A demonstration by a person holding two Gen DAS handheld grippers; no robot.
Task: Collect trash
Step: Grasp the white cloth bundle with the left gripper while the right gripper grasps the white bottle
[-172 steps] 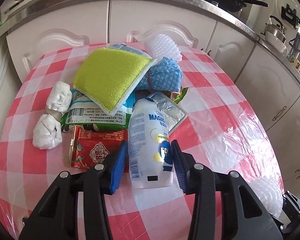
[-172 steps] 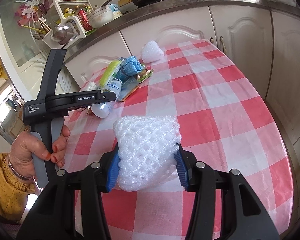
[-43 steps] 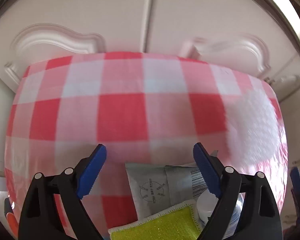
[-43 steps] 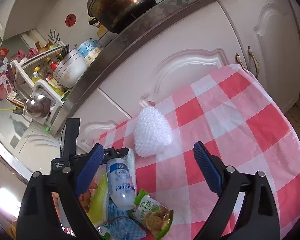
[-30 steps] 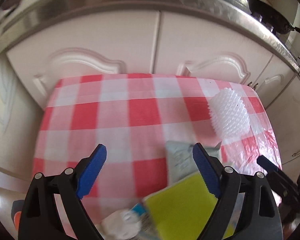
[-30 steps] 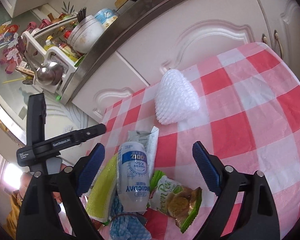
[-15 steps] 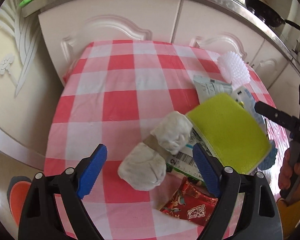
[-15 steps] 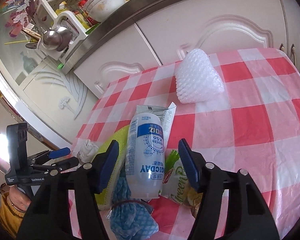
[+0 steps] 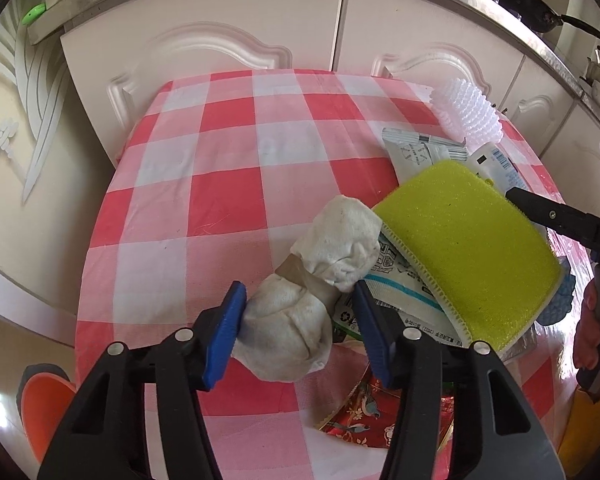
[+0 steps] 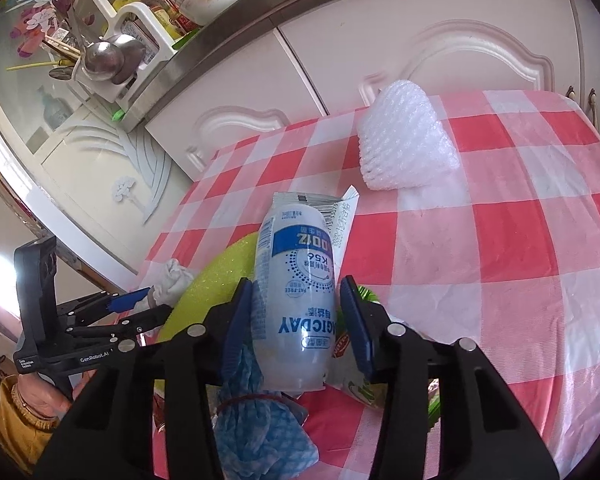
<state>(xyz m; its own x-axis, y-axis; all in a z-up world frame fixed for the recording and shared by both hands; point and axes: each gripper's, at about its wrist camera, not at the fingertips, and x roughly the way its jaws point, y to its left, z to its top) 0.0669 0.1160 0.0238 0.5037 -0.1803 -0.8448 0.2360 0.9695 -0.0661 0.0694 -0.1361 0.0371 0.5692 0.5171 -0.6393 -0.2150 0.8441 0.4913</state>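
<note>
A pile of trash lies on the red-checked table [image 9: 228, 160]. My left gripper [image 9: 298, 324] is partly closed around a white taped cloth bundle [image 9: 312, 300]; its blue pads [image 9: 228, 328] stand just beside it, touching on the left. My right gripper [image 10: 296, 328] straddles a white MAGICDAY bottle [image 10: 294, 300]; small gaps show at both pads. The bottle rests on a blue cloth [image 10: 260, 432] and a green snack bag [image 10: 360, 388]. A yellow-green sponge [image 9: 468, 248] lies on wrappers beside the bundle.
A white foam net [image 10: 404, 144] sits at the table's far edge, also in the left wrist view [image 9: 468, 112]. A silver pouch [image 9: 420, 152] and red packet [image 9: 364, 420] lie in the pile. White cabinets [image 9: 260, 28] stand behind. An orange bin [image 9: 44, 408] is on the floor left.
Both grippers have narrowed from wide open. The left one has moved down around the cloth bundle, and the right one has moved in around the bottle.
</note>
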